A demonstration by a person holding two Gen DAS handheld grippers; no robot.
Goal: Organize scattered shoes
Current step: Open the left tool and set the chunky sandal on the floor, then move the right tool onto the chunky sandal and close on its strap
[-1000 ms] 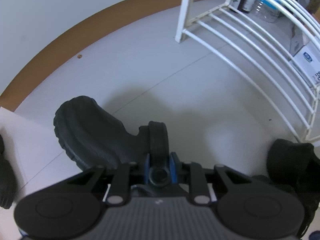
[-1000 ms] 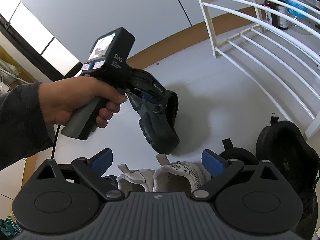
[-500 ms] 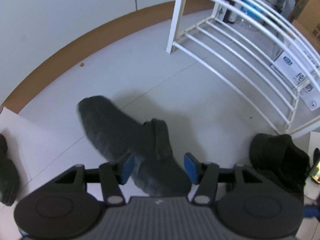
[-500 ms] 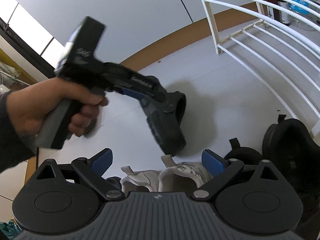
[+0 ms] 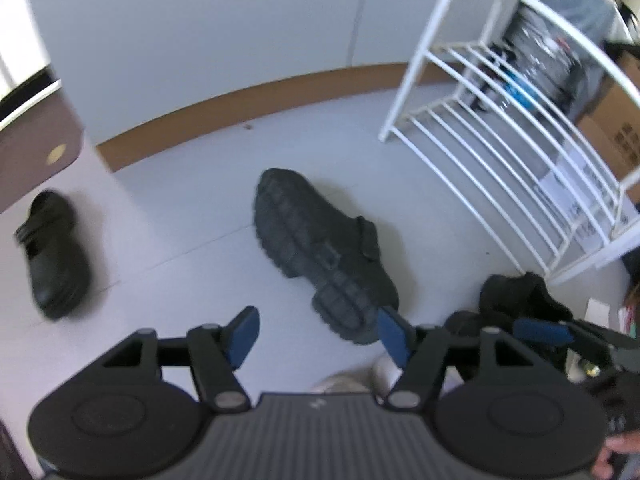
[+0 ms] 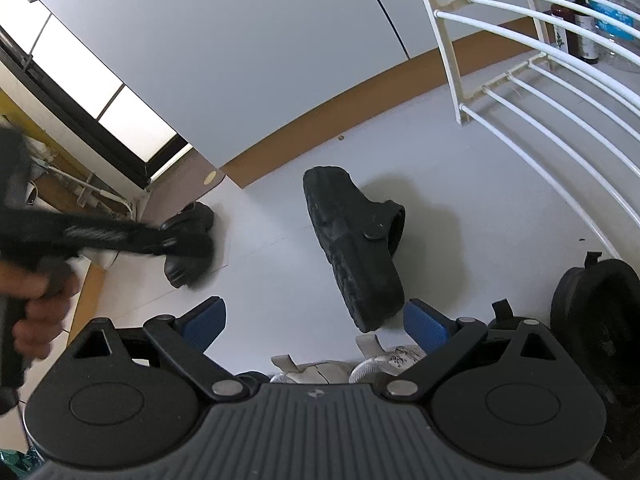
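A: Where does the black clog [image 5: 320, 252] lie, and how much room is around it?

B: It lies on its side on the pale floor [image 5: 192, 208], tread showing, near the centre of both views. Bare floor runs from it toward the brown skirting [image 5: 240, 100] at 12 o'clock. The white rack [image 5: 500, 152] stands at 2 o'clock, its lowest bars apart from the clog, with a clear strip of floor between.

A: And the left gripper [image 5: 316, 334]?

B: Its jaws are opening, with nothing between them; the clog's heel end shows just past the right blue pad. In the right wrist view it appears blurred at 9 o'clock, carried by a hand [image 6: 36, 312].

A: The right gripper [image 6: 316, 322]?

B: Spread wide and empty, above a pair of pale sneakers [image 6: 360, 364] at 6 o'clock.

A: Count the shoes.

B: Two black clogs: the tipped one, and a second clog [image 5: 52, 252] upright at 9 o'clock by a wall corner. Two pale sneakers. Dark shoes [image 6: 592, 312] at 4 o'clock by the rack's near corner; at least two, though the exact number cannot be told.

A: The rack?

B: One, with bottles [image 6: 584, 12] behind its far end.
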